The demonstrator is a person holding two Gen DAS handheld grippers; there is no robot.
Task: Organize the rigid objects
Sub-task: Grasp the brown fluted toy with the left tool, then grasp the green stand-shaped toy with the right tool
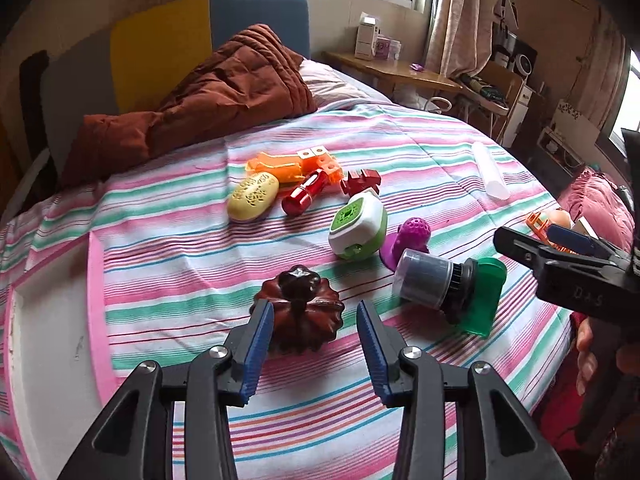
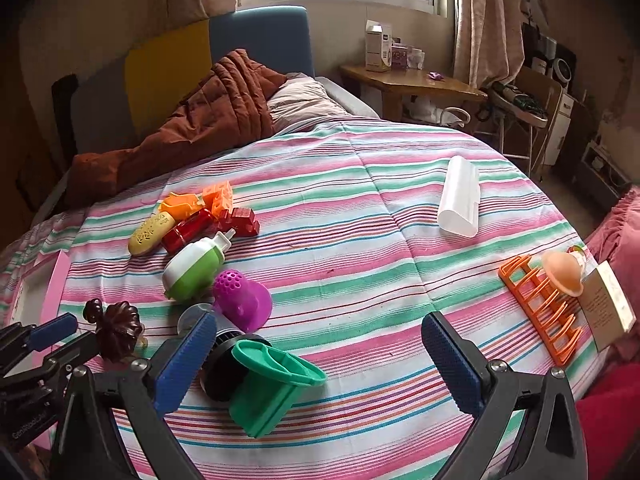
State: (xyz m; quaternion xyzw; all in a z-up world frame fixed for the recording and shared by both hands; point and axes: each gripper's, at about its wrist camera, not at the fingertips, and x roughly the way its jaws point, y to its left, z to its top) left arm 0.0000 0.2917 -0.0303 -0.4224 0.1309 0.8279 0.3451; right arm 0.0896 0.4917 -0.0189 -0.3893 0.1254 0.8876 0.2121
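We hold both grippers low over the striped bedspread (image 2: 360, 208), and we take the dark brown fluted lid (image 1: 298, 312) as our landmark. The left gripper (image 1: 316, 316) is spread wide, its blue pads (image 1: 260, 344) on either side of that lid; we cannot tell whether they touch it. The lid sits knob-up, its flat round body level on the cloth.

Just right of the lid lies the grey-capped green dispenser (image 1: 452, 288), tipped on its side, long axis running left to right with the grey cap toward the lid. Beyond it stand the purple perforated cup (image 1: 408, 240) and the green-and-white bottle (image 1: 358, 226), the bottle lying over with its nozzle pointing away from us. Farther behind the lid cluster the yellow oval case (image 1: 253, 196), red cylinder (image 1: 304, 194), orange blocks (image 1: 296, 162) and red block (image 1: 360, 182).

The right gripper (image 2: 316, 360) is also spread wide, with nothing between its pads, its left pad overlapping the dispenser in view. Well right of the lid lie the white tube (image 2: 459, 196), lengthwise away from us, and the orange rack (image 2: 540, 312). Left of the lid is a pink-edged white box (image 1: 96, 280).
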